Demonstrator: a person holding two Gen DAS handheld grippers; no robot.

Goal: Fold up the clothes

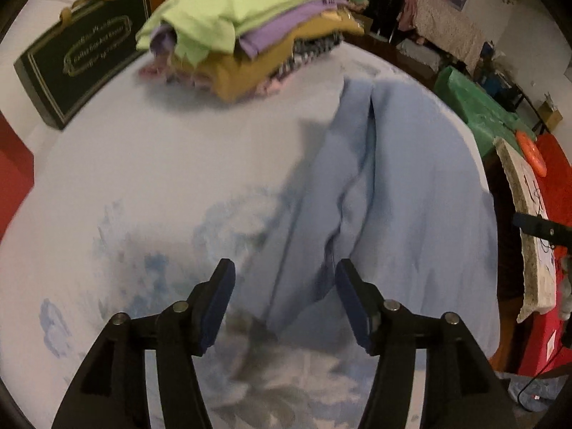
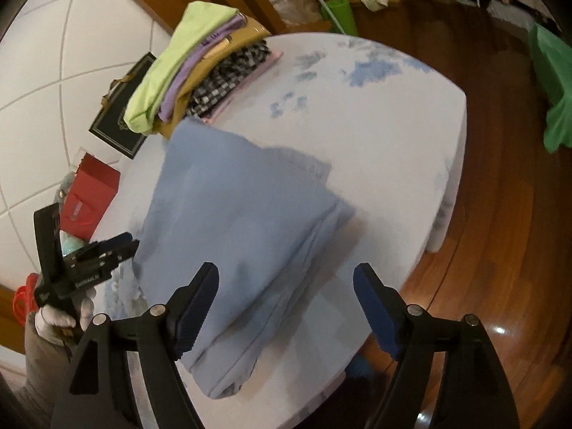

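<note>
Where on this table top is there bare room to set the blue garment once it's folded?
The widest bare patch lies right of the blue garment, running to the table top's far right edge. A smaller one lies left of it, before the black box. The far left corner is crowded by the stack of folded clothes, which the garment's far corner nearly touches.

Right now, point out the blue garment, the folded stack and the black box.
blue garment (image 2: 232, 221), right wrist view, its flat middle.
folded stack (image 1: 246, 10), left wrist view, green top layer.
black box (image 1: 85, 53), left wrist view, its lettered face.
</note>
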